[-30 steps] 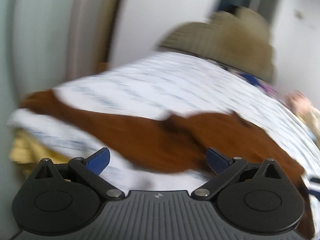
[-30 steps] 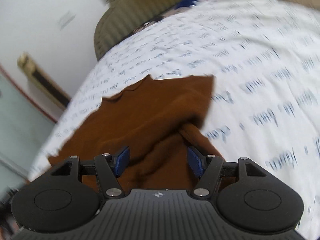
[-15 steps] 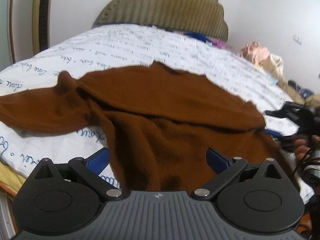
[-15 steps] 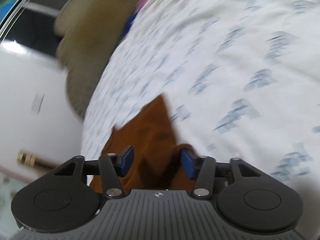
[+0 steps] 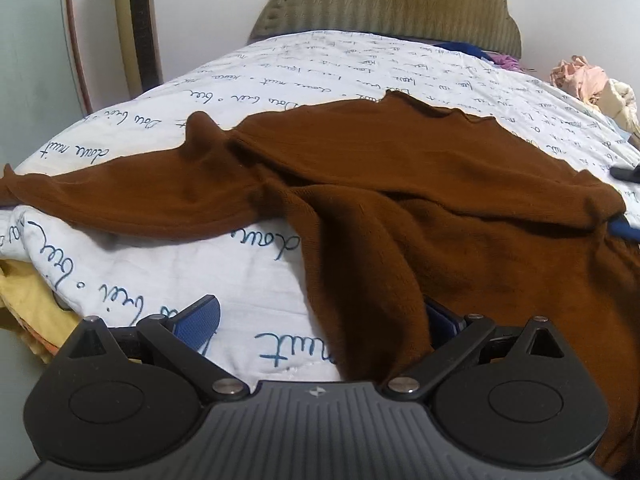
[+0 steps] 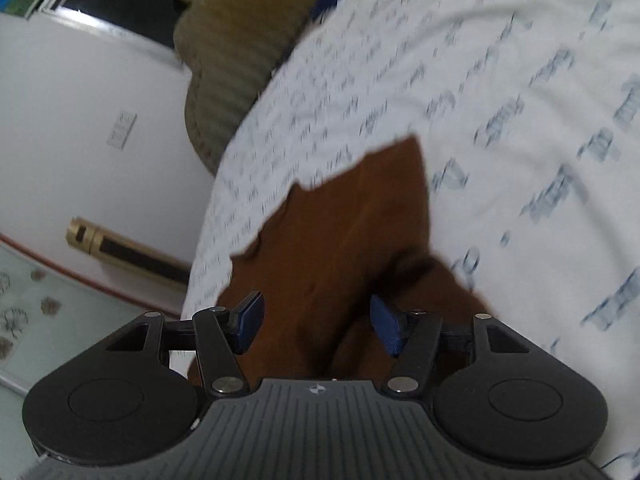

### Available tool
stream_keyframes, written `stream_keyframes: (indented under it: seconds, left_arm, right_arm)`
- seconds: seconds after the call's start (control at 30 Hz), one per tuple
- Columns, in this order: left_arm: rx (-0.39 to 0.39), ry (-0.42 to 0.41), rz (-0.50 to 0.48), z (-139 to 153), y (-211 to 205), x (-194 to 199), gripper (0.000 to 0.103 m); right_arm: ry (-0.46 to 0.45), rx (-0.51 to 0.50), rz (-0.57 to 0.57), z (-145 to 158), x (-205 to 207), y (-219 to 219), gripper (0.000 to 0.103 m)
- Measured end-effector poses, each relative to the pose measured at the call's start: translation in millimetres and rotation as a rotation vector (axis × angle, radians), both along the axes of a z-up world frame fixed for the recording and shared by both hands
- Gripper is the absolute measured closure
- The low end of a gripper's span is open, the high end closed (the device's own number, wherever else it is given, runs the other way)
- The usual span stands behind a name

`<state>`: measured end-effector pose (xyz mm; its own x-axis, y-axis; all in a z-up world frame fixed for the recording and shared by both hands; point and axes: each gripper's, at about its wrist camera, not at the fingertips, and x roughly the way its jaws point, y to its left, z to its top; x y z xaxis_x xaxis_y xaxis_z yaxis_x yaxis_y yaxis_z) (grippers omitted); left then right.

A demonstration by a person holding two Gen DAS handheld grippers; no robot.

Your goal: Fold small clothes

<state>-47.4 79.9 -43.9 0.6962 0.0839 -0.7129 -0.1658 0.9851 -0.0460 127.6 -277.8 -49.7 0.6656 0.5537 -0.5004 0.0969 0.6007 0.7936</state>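
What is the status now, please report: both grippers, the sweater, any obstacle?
Left gripper open, sweater hem between its jaws. Right gripper open over brown sweater. Sweater spread on bed sheet, one sleeve out to the side. No obstacle seen.

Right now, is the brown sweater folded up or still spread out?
Mostly spread out. The brown sweater lies wide across the white bedsheet, one sleeve stretched sideways; only loose wrinkles and an overlap near the middle, no neat fold.

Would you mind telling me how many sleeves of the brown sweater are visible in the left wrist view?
1: a sleeve stretches leftward over the bedspread from the brown sweater. The other sleeve may be hidden under folded fabric at right.
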Motion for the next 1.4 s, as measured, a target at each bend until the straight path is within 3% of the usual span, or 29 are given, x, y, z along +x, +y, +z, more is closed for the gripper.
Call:
stream_keyframes:
  seconds: [0.07, 0.23, 0.3, 0.4, 0.5, 0.7, 0.8, 0.87, 0.9, 1.03, 1.13, 1.2, 1.27, 1.33, 1.4]
  left_arm:
    - [-0.024, -0.016, -0.010, 9.4, 1.9, 0.6, 0.000]
    - [-0.039, -0.113, -0.060, 42.9, 1.0, 22.3, 0.000]
    - [-0.042, -0.137, -0.068, 50.9, 0.8, 41.7, 0.000]
    - [-0.035, -0.135, -0.051, 53.7, -0.7, 74.1, 0.000]
    - [-0.006, -0.078, -0.017, 42.3, -1.6, 108.0, 0.000]
    - [0.012, 0.069, 0.064, 7.0, 6.2, 154.8, 0.000]
    - [0.058, 0.062, 0.079, 0.4, 5.7, 154.1, 0.000]
    - [0.083, 0.064, 0.080, -1.4, 3.6, 154.2, 0.000]
    - [0.090, 0.063, 0.080, -2.1, 2.2, 153.2, 0.000]
    - [0.092, 0.052, 0.088, 1.3, -2.2, 149.7, 0.000]
    - [0.104, 0.046, 0.089, 2.4, -5.4, 147.1, 0.000]
    - [0.133, 0.053, 0.092, -2.3, -7.9, 148.7, 0.000]
    - [0.143, 0.048, 0.089, -2.6, -9.2, 146.6, 0.000]
    - [0.160, 0.052, 0.084, -1.6, -10.6, 144.0, 0.000]
    - [0.150, 0.051, 0.090, 3.3, -6.9, 136.8, 0.000]
  right_arm:
    - [0.012, 0.064, 0.037, -12.8, -0.4, 8.3, 0.043]
    - [-0.014, 0.142, 0.093, -11.5, -7.3, 18.9, 0.046]
    - [-0.041, 0.111, 0.110, -1.5, -16.8, 16.8, 0.046]
    - [-0.005, 0.102, 0.113, -4.6, -7.9, 20.0, 0.047]
    - [0.075, 0.109, 0.118, -8.4, -14.6, 22.4, 0.047]
    - [0.090, 0.098, 0.065, -16.7, -6.6, 29.5, 0.047]
    - [0.058, 0.073, 0.000, -24.7, 4.5, 30.1, 0.057]
    - [0.011, 0.010, -0.053, -19.2, 5.0, 29.5, 0.083]
    - [-0.025, -0.051, -0.073, -13.1, 2.2, 28.8, 0.088]
    - [-0.207, -0.181, -0.079, 19.1, -17.1, 29.0, 0.091]
    - [-0.276, -0.219, -0.081, 28.2, -28.1, 29.4, 0.091]
    - [-0.199, -0.259, -0.077, 17.3, -19.2, 25.5, 0.091]
    - [0.016, -0.243, -0.094, -12.6, 1.6, 14.4, 0.096]
    - [0.042, -0.132, -0.107, -28.5, 2.5, -0.9, 0.095]
    - [0.058, -0.088, -0.103, -21.5, -0.8, -9.2, 0.078]
